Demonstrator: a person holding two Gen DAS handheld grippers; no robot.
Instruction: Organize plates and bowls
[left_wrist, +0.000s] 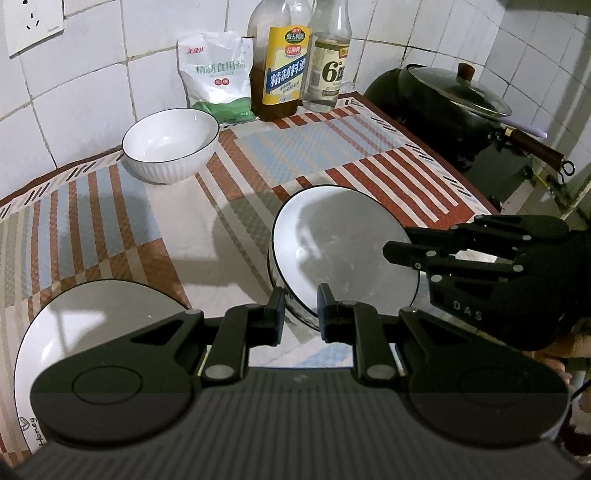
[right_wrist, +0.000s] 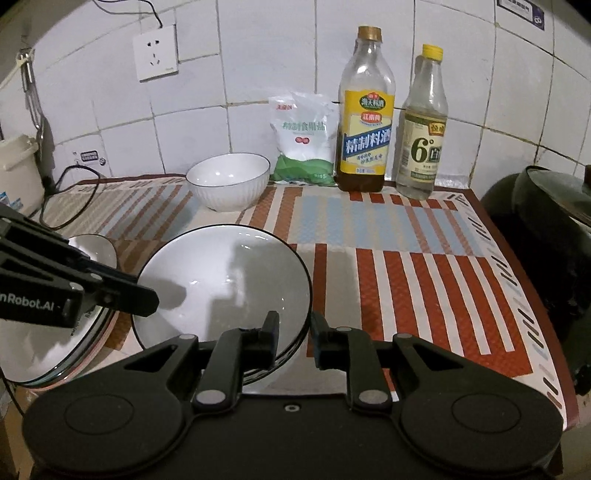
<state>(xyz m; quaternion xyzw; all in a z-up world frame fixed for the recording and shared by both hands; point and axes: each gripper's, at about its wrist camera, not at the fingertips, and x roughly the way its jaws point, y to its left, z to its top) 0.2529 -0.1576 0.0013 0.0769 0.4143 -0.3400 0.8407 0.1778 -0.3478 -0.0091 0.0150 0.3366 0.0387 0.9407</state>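
Nearest to us, the left tongs (left_wrist: 302, 314) are clamped on the near rim of a wide shallow bowl (left_wrist: 343, 251), white with a dark edge, which stands tilted with its hollow facing us and its lower edge on the worktop (left_wrist: 207, 243). The right tongs (right_wrist: 293, 330) straddle the opposite side of that same rim, one finger inside the bowl and one outside; we cannot tell whether they are pressing on it or standing slightly apart. Just left of the left tongs lies a white plate (left_wrist: 92, 317), flat on the striped mat (left_wrist: 388, 166). Further back, near the wall, a ribbed white bowl (left_wrist: 170, 144) sits upright and well apart from the tilted one. Behind it we see a salt bag (left_wrist: 216, 74), a yellow-labelled bottle (left_wrist: 282, 70) and a clear bottle (left_wrist: 328, 70) against the tiles, with a lidded black wok (left_wrist: 443, 99) to the right.
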